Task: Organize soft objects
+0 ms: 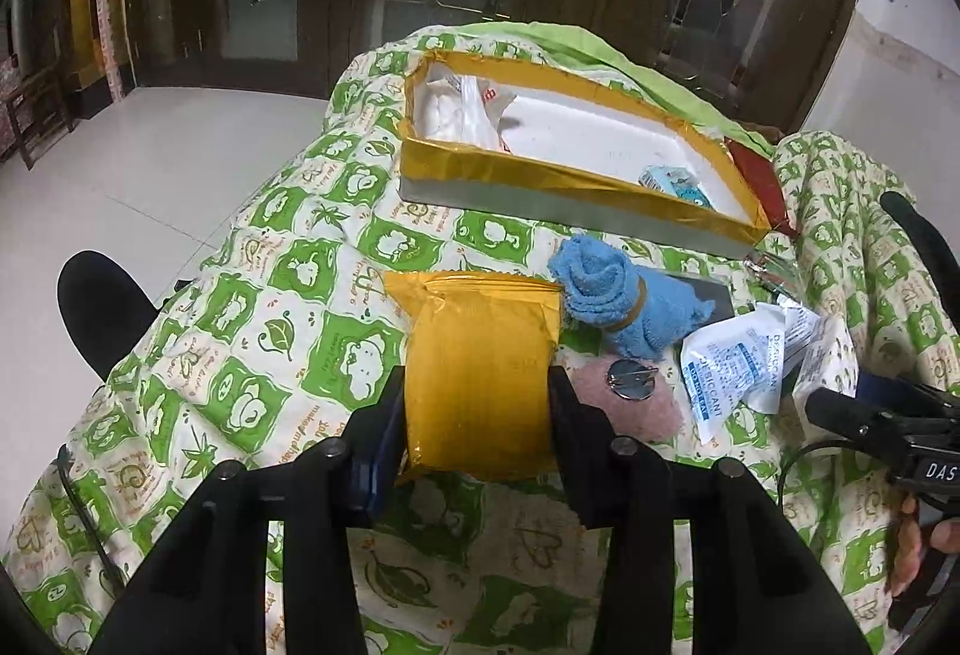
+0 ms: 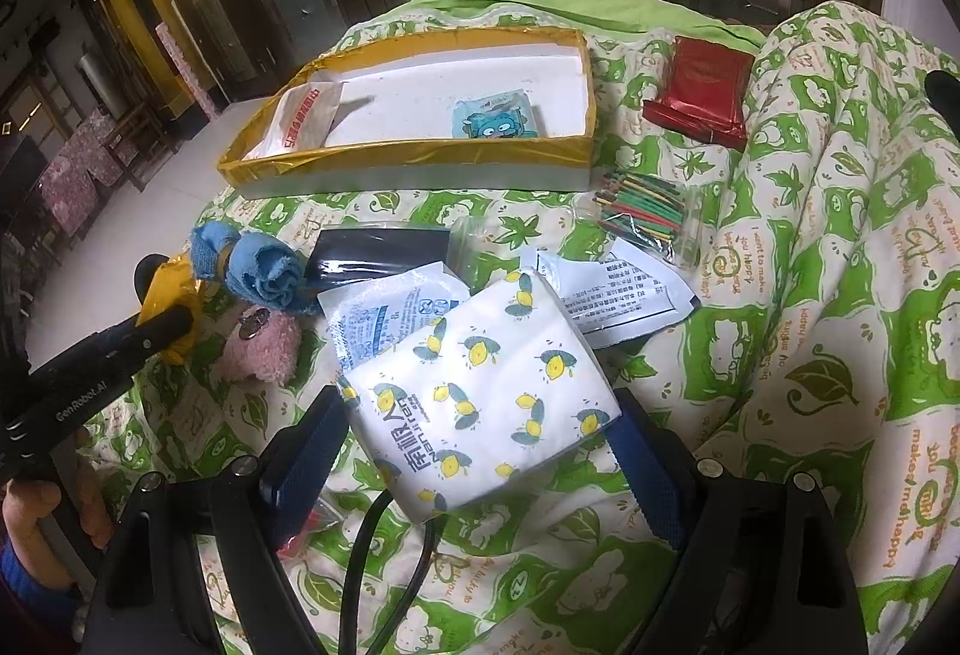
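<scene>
Left wrist view: the left tool pinches the yellow packet, its long axis running away from the camera toward the yellow-rimmed tray straight ahead on the quilt.

Right wrist view: the right tool stands spread either side of the lemon-print tissue pack, pads apparently not pressing; the tray lies ahead, slightly left, so the left hand looks nearer

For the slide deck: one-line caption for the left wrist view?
Left tool grips yellow packet above the quilt, tray ahead.
</scene>
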`<state>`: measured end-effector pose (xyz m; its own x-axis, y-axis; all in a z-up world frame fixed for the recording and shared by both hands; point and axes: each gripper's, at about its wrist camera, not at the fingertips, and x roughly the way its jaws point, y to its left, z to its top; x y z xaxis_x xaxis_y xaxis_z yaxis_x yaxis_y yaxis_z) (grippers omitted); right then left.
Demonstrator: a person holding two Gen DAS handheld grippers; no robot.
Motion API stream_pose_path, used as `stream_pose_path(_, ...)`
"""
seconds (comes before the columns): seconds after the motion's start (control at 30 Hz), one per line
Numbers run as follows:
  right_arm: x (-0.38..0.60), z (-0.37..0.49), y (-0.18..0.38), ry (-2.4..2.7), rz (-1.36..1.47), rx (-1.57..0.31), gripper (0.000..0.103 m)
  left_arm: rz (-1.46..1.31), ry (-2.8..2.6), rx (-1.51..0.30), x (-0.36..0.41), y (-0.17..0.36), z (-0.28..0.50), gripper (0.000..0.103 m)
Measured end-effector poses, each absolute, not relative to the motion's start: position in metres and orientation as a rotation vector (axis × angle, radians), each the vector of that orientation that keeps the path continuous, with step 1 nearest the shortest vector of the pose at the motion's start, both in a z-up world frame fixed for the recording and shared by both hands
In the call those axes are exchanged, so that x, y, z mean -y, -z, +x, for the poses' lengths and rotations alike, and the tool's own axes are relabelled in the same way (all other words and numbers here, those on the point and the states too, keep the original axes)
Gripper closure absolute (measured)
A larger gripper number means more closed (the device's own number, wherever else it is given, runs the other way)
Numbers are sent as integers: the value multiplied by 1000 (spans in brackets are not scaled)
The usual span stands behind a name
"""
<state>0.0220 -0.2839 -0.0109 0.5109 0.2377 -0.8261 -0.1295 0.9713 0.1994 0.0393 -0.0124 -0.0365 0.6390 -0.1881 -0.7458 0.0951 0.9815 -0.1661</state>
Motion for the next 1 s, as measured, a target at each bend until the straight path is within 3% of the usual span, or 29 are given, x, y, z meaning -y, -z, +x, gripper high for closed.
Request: stream_pose_path(1.0,284,15,-4,-224,153,-911,13,-124,199,-750,13,5,16,60)
